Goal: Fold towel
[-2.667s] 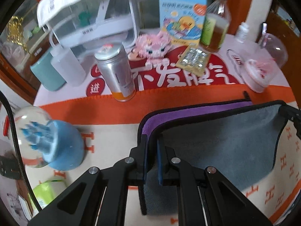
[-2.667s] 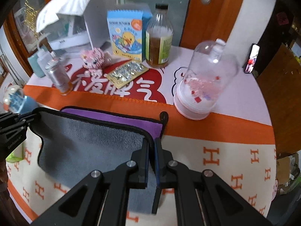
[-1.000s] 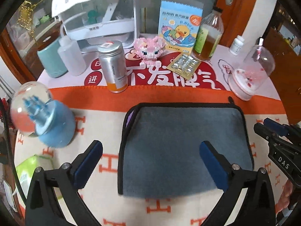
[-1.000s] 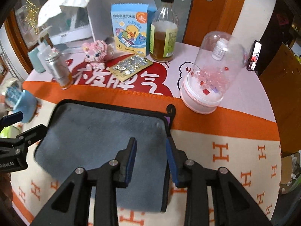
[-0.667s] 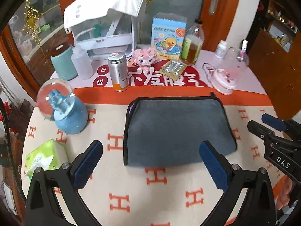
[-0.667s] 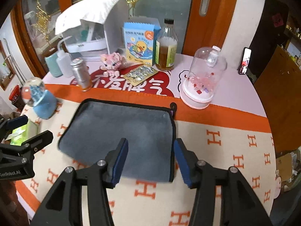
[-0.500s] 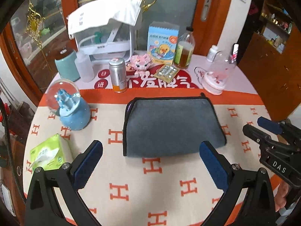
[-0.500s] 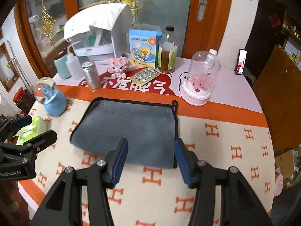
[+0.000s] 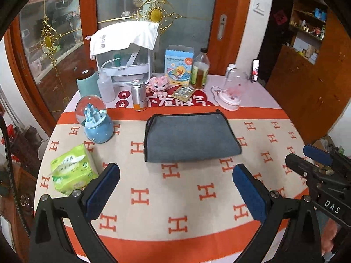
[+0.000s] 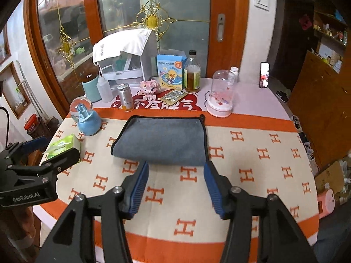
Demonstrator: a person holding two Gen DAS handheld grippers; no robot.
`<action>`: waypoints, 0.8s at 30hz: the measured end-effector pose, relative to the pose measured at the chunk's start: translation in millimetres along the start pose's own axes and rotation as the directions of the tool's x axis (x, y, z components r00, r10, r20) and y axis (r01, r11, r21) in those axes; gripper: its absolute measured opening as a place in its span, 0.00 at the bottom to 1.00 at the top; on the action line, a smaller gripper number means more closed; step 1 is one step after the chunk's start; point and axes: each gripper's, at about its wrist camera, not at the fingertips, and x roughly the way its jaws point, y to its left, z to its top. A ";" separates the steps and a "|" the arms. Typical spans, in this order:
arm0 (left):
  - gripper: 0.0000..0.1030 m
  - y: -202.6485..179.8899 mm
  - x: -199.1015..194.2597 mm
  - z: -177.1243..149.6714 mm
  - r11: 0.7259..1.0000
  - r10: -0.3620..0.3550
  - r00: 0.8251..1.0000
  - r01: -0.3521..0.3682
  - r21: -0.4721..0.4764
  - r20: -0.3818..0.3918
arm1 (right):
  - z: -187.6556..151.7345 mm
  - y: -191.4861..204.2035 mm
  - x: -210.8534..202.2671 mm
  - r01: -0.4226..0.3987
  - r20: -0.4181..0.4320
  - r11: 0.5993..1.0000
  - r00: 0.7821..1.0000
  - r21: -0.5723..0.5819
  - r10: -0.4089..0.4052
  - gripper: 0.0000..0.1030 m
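A: Checking the left gripper (image 9: 175,180): jaws spread wide, blue pads (image 9: 103,191) bare, nothing gripped. It hangs above the tablecloth (image 9: 188,199), clear of the towel (image 9: 190,141).

B: Confirmed. Right gripper (image 10: 175,184): jaws parted, less widely than the left, nothing between them. Its tips sit just short of the towel's near edge, not touching.

A: Towel position?

B: Folded, grey side up, black trim showing, flat on the cloth at table centre. From the left camera it lies at 12 o'clock from the gripper.

A: Surroundings?

B: Snow globe (image 9: 95,120) at 10 o'clock from the towel, tissue pack (image 9: 72,168) at 8 o'clock, silver can (image 9: 138,95) at 11 o'clock, glass dome (image 9: 231,92) at 1 o'clock. All stand apart from the towel.
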 end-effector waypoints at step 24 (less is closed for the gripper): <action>0.99 -54.3 -58.2 -49.2 1.000 0.007 1.000 -0.007 -0.001 0.029 | -56.9 -29.0 -66.6 -0.014 0.063 1.000 0.998 0.023 0.012 0.63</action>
